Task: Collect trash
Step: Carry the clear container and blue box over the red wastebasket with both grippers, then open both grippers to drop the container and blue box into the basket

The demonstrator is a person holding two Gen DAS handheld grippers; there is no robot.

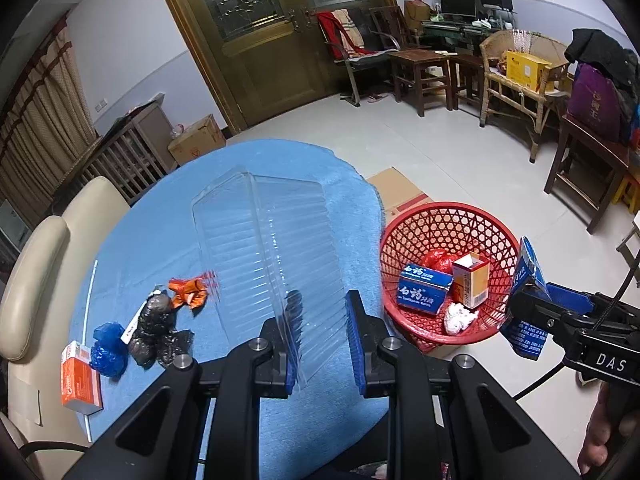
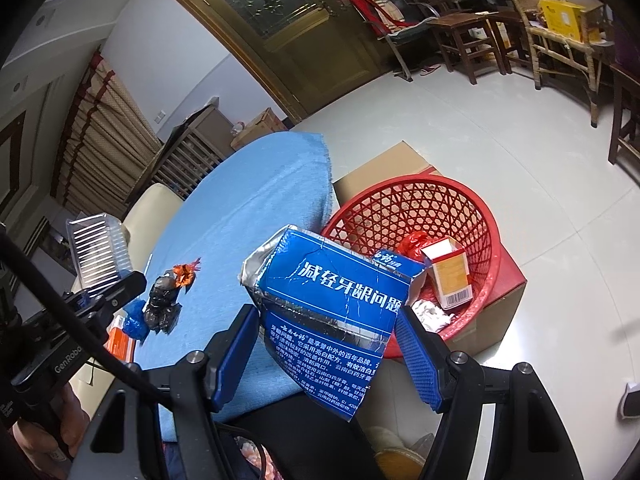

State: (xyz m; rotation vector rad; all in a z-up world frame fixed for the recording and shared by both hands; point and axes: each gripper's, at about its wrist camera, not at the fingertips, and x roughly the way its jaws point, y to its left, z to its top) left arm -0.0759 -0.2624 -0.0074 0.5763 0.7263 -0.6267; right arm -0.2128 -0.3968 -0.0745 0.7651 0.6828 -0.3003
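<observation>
My left gripper [image 1: 322, 340] is shut on the edge of a clear ribbed plastic container [image 1: 272, 240], which is held up over the blue tablecloth [image 1: 160, 220]. In the right wrist view that container [image 2: 98, 252] stands above the left gripper [image 2: 108, 292]. My right gripper [image 2: 326, 344] is shut on a torn blue toothpaste box [image 2: 340, 292], beside the red mesh basket [image 2: 460, 200]. On the cloth lie an orange wrapper [image 1: 188, 294], a black bag [image 1: 156, 328], a blue bag [image 1: 106, 344] and an orange box [image 1: 80, 380].
The red basket [image 1: 440, 210] holds a blue box [image 1: 424, 288], an orange-and-white carton [image 1: 472, 280], a red bag and white tissue. It sits on a cardboard box [image 2: 400, 164] on the floor. A cream chair [image 1: 36, 280] is at the table's left.
</observation>
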